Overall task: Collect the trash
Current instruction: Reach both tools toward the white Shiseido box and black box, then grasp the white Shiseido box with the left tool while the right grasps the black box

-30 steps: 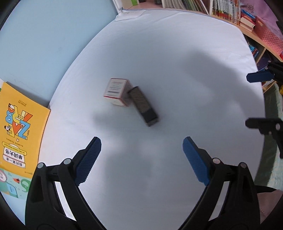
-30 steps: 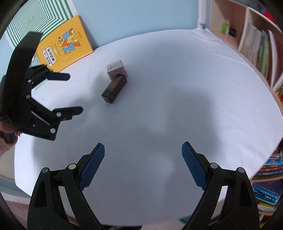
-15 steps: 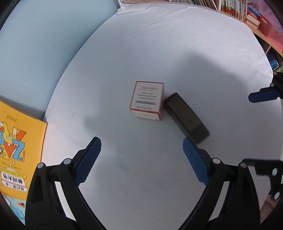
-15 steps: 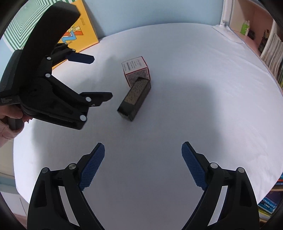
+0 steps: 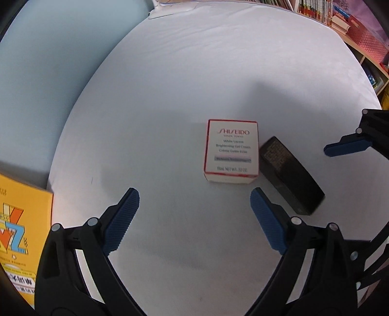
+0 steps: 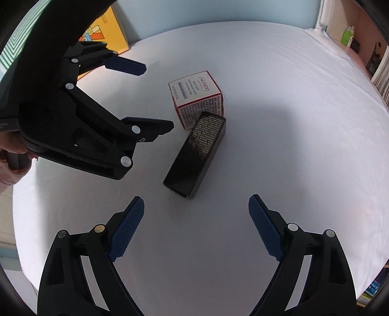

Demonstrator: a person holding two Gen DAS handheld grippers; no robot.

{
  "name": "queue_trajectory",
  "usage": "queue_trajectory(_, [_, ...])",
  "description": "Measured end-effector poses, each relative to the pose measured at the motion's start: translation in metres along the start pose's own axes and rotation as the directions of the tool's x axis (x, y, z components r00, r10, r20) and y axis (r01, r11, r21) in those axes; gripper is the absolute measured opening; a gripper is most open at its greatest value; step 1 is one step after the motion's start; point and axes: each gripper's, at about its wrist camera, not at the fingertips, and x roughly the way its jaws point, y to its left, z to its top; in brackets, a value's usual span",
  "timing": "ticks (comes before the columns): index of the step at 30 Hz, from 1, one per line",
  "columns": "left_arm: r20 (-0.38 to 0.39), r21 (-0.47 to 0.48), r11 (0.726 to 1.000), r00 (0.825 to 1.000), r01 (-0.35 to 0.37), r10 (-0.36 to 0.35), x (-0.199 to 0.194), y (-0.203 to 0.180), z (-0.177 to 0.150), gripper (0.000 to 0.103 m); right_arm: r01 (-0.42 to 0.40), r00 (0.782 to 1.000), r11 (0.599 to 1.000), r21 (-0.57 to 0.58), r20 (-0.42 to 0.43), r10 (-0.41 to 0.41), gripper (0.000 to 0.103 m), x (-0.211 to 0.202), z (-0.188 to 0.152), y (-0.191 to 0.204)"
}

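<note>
A white carton with red edges (image 5: pixel 231 150) (image 6: pixel 197 97) and a long black box (image 5: pixel 289 175) (image 6: pixel 197 155) lie touching each other on the white-covered table (image 5: pixel 170 85). My left gripper (image 5: pixel 194 194) hangs open just short of the white carton, nothing between its pads. In the right wrist view the left gripper (image 6: pixel 156 97) hovers to the left of both boxes. My right gripper (image 6: pixel 196 200) is just short of the black box's near end; its jaws are closing slightly but stand wide with nothing between them. One of its blue fingers (image 5: pixel 345 145) shows at the right.
A yellow book (image 5: pixel 19 231) (image 6: pixel 104 36) leans by the table's left edge against a light blue wall. Bookshelves (image 5: pixel 340 14) stand beyond the far right edge. A hand (image 6: pixel 9 155) holds the left gripper.
Both grippers have moved down and toward the two boxes, which now look larger and closer to the fingertips. The boxes themselves have not moved.
</note>
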Motion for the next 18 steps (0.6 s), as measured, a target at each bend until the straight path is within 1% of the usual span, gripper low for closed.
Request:
queue_trajectory(4, [0.015, 0.013, 0.999, 0.999, 0.036, -0.036, 0.000, -0.005, 0.003, 0.090, 0.025, 1.000, 1.000, -0.016, 0.010, -0.025, 0.083, 0.004, 0.006, 0.003])
queue_trajectory(7, [0.017, 0.022, 0.999, 0.999, 0.044, -0.044, 0.004, -0.007, 0.005, 0.085, 0.039, 0.999, 0.999, -0.023, 0.012, -0.039, 0.074, 0.007, 0.010, 0.003])
queue_trajectory(9, [0.016, 0.022, 0.998, 0.998, 0.063, -0.063, 0.007, -0.005, 0.006, 0.078, 0.060, 0.998, 0.998, -0.035, 0.014, -0.060, 0.067, 0.009, 0.012, 0.003])
queue_trajectory(10, [0.014, 0.024, 0.997, 0.997, 0.075, -0.075, 0.008, -0.005, 0.007, 0.077, 0.065, 0.998, 0.997, -0.038, 0.017, -0.064, 0.064, 0.009, 0.013, 0.003])
queue_trajectory(11, [0.012, 0.030, 0.996, 0.997, 0.081, -0.082, 0.009, -0.006, 0.009, 0.073, 0.071, 0.997, 0.997, -0.041, 0.025, -0.070, 0.057, 0.008, 0.013, 0.002])
queue_trajectory(12, [0.011, 0.037, 0.996, 0.997, 0.081, -0.082, 0.010, -0.007, 0.010, 0.069, 0.083, 0.996, 0.996, -0.043, 0.026, -0.082, 0.053, 0.008, 0.014, 0.001])
queue_trajectory(14, [0.008, 0.047, 0.995, 0.996, 0.084, -0.085, 0.013, -0.007, 0.012, 0.062, 0.090, 0.996, 0.995, -0.032, 0.031, -0.089, 0.034, 0.006, 0.014, -0.004])
queue_trajectory(15, [0.010, 0.045, 0.994, 0.995, 0.097, -0.097, 0.013, -0.006, 0.013, 0.058, 0.083, 0.996, 0.996, -0.017, 0.032, -0.082, 0.029, 0.005, 0.015, -0.008])
queue_trajectory(16, [0.012, 0.043, 0.994, 0.995, 0.103, -0.104, 0.014, -0.005, 0.014, 0.054, 0.076, 0.997, 0.997, 0.004, 0.034, -0.076, 0.026, 0.004, 0.015, -0.014])
queue_trajectory(18, [0.007, 0.051, 0.991, 0.993, 0.121, -0.122, 0.014, -0.007, 0.015, 0.040, 0.073, 0.997, 0.997, 0.014, 0.032, -0.073, 0.025, 0.002, 0.016, -0.020])
